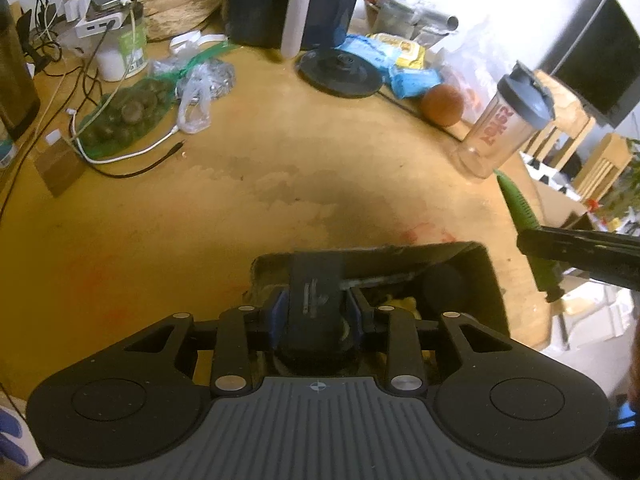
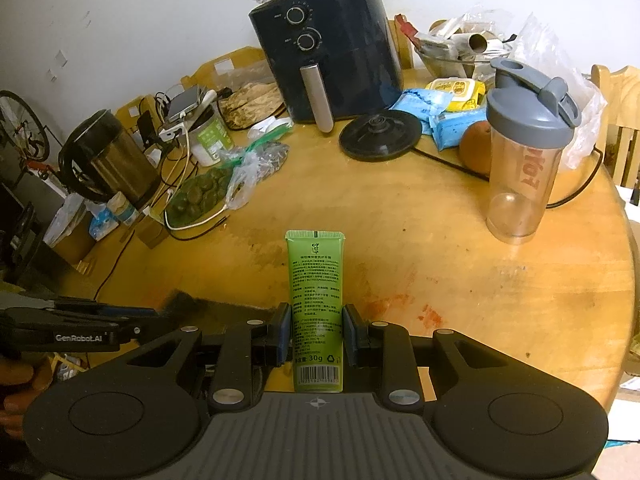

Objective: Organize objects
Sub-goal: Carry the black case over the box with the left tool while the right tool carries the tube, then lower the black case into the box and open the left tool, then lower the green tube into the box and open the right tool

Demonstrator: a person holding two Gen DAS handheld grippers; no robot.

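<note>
— Green plastic tube (image 2: 316, 308), printed label facing up, is clamped between the blue pads of the right gripper (image 2: 316, 334). It is held clear above the round yellow wooden surface (image 2: 460, 280), crimped end pointing away from the hand.

— And the left side?

— Left gripper (image 1: 316, 312) is closed on a flat black rectangular object (image 1: 316, 284), which I cannot identify. It sits over an open dark box (image 1: 480, 276) near the edge of the surface. A black rounded item and something yellow lie inside; the rest of the contents are hidden.

— Which step would you log?

— Judging by positions, both hands are carrying items toward that box. The black object looks closest to placement; the tube is waiting, off to the right of the box in the left view.

— Requirements for the next move?

— Lower the black object into a free part of the box, then open the gripper there. The tube should follow only once the left gripper clears the opening, since the two grippers are near each other.

— Anything else on the surface?

— Dark blue air fryer (image 2: 328, 48), clear shaker bottle with grey lid (image 2: 524, 160), black round kettle base (image 2: 380, 134), tangled cables. All well apart from the box.
</note>
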